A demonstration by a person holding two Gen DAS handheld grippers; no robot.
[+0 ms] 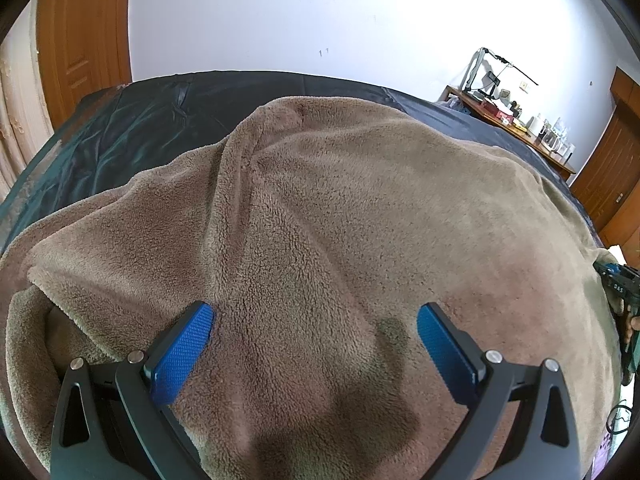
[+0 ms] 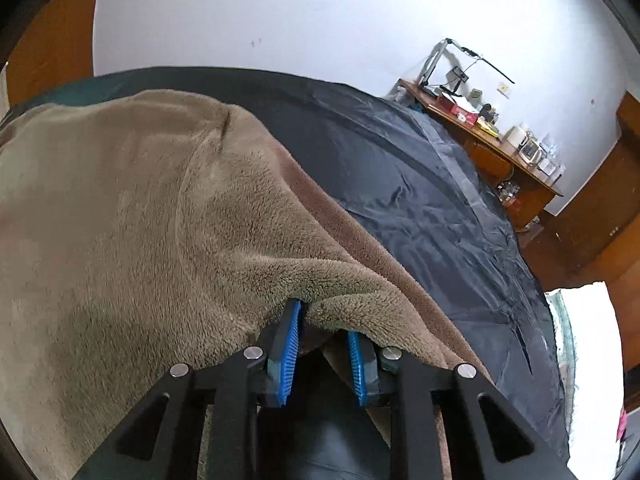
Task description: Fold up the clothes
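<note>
Brown fleece garment (image 1: 320,220) lies spread over a dark bedcover (image 1: 132,128), filling the near part of the bed. Left gripper (image 1: 314,320) hovers over the fleece, blue pads wide apart, nothing between them. Right gripper (image 2: 324,320) stands narrow, pinching the garment's near right edge. Cluttered wooden desk (image 2: 500,152) far right.

Plain white wall (image 1: 280,12) stood behind, bed (image 2: 420,184) lay covered in dark slick sheeting, wooden door (image 1: 80,44) stood far left, cluttered wooden bench (image 2: 492,148) ran along right wall, brown wood panelling (image 2: 600,200) beyond it, bright daylight washed lower right.
</note>
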